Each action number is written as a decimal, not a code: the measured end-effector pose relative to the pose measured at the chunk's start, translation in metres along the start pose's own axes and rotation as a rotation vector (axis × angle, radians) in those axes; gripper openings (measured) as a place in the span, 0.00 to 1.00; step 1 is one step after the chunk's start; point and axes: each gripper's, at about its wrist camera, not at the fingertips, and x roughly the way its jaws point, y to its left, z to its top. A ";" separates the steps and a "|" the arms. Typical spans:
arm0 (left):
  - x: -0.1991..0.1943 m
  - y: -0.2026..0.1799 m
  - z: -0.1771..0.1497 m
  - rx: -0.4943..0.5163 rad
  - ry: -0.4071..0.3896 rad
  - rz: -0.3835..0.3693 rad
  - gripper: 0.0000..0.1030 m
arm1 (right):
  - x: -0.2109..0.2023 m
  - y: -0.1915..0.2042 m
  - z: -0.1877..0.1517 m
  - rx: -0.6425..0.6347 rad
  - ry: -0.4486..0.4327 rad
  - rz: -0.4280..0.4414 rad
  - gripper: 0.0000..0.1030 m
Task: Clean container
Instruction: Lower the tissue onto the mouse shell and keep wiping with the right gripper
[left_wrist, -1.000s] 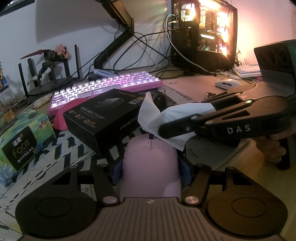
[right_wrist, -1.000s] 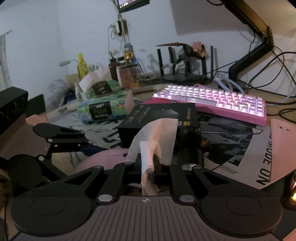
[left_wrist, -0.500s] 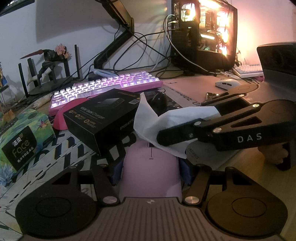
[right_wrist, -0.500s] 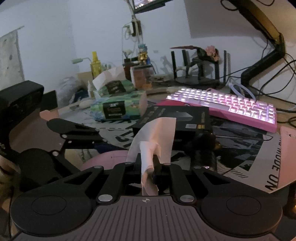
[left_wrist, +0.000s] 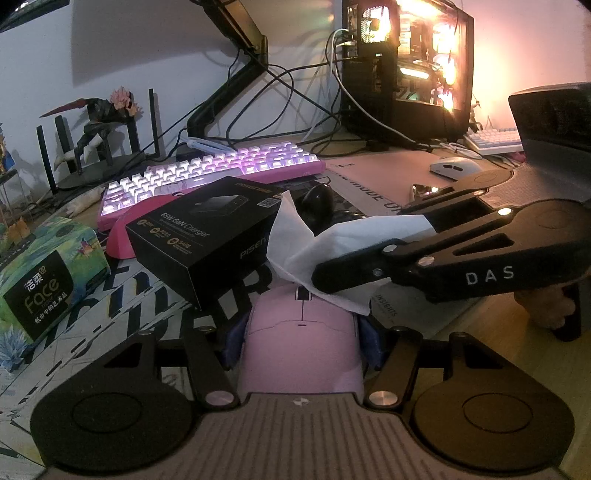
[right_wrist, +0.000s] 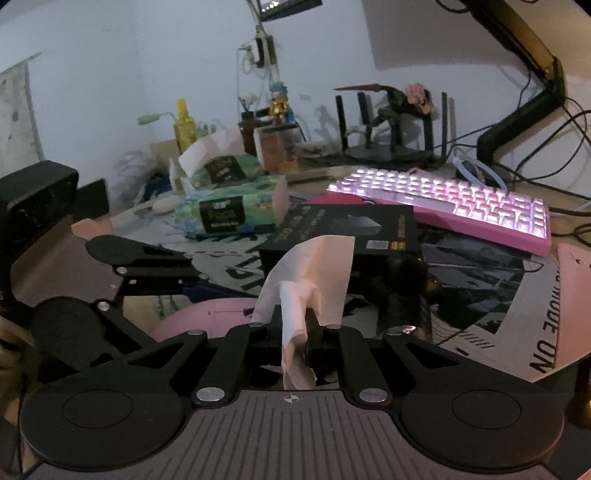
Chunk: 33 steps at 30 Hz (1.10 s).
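Shifted since a second ago: right tongs (left_wrist: 332, 275), clenched on a white tissue (left_wrist: 314, 247), now press it onto the front of the pink mouse (left_wrist: 301, 343); I judge wiping begun. Left tongs (left_wrist: 301, 332) grasp the mouse by its sides. Beyond the left tongs: charger box (left_wrist: 207, 232), keyboard (left_wrist: 207, 173), crowding the desk (left_wrist: 480, 350).

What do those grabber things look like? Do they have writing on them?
Both are black. The right gripper has long flat link arms with slots, silver screws and white letters "DAS". The left gripper shows round black discs, a ribbed grey plate, silver screws and blue finger pads.
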 end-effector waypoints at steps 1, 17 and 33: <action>0.000 0.000 0.000 0.000 0.000 0.000 0.59 | 0.000 -0.001 0.000 0.004 0.002 -0.005 0.12; 0.000 0.000 0.000 0.000 0.000 0.000 0.59 | 0.001 0.003 -0.001 -0.015 0.008 -0.018 0.12; 0.000 0.000 0.000 0.000 0.000 0.000 0.59 | -0.004 0.016 0.000 -0.084 -0.027 0.049 0.12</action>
